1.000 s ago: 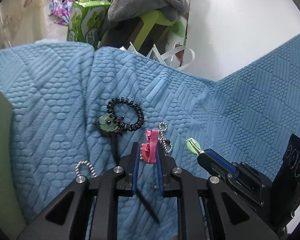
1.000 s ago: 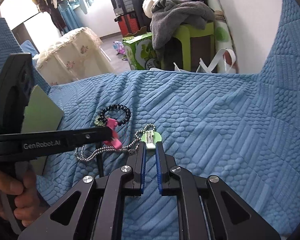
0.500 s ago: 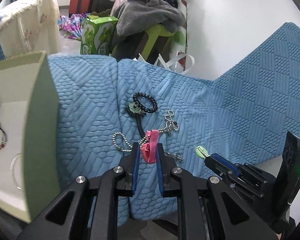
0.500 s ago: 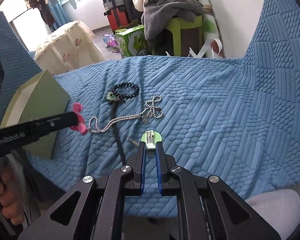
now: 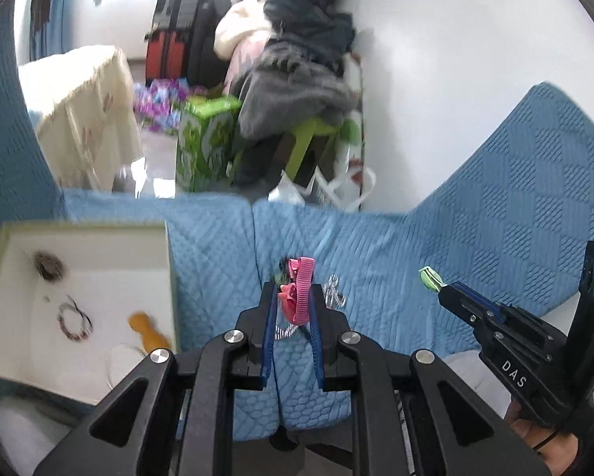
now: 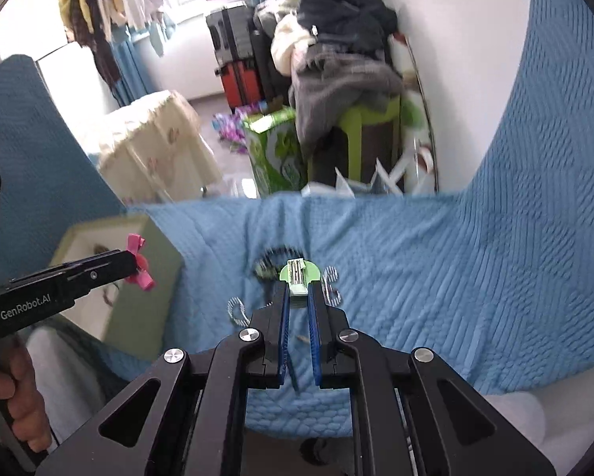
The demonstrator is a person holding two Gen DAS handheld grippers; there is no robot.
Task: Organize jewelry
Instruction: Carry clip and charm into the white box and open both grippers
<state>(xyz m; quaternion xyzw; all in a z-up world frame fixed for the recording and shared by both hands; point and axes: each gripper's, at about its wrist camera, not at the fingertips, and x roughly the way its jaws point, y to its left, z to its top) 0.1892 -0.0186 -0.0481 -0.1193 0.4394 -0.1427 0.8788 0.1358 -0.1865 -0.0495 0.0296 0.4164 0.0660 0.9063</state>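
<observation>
Left wrist: left gripper (image 5: pixel 293 297) clamps pink bow (image 5: pixel 299 295) above blue blanket (image 5: pixel 435 261); right gripper (image 6: pixel 297 293) pinches green clip (image 6: pixel 297 273); box (image 5: pixel 170 277) left.

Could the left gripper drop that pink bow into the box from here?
Probably yes. The left gripper holds the pink bow above the blanket, and the open-topped box sits just left, nothing between them.

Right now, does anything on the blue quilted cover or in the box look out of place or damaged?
Nothing looks damaged. The silver ball chain and black beaded bracelet lie loose on the blue quilted cover, outside the pale green box. The left gripper holds a pink ribbon bow clip; the right gripper a light green hair clip.
</observation>
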